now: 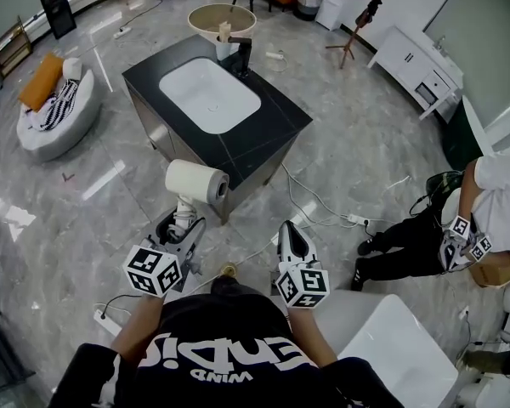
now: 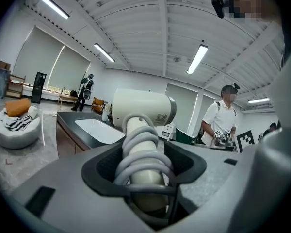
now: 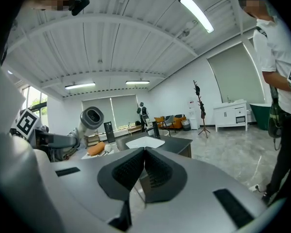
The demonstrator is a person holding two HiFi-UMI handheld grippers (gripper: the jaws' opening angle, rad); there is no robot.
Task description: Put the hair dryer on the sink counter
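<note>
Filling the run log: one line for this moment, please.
left gripper: shut on hair dryer | right gripper: shut, empty | sink counter: ahead

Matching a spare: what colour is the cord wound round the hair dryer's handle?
Light grey cord, clearest in the left gripper view.

hair dryer [image 1: 195, 181] in left gripper [image 1: 179, 228] jaws | sink counter [image 1: 268, 138] ahead | right gripper [image 1: 291, 229] alongside, right

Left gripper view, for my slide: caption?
Left gripper grips a white hair dryer by its cord-wrapped handle; black sink counter beyond.
</note>
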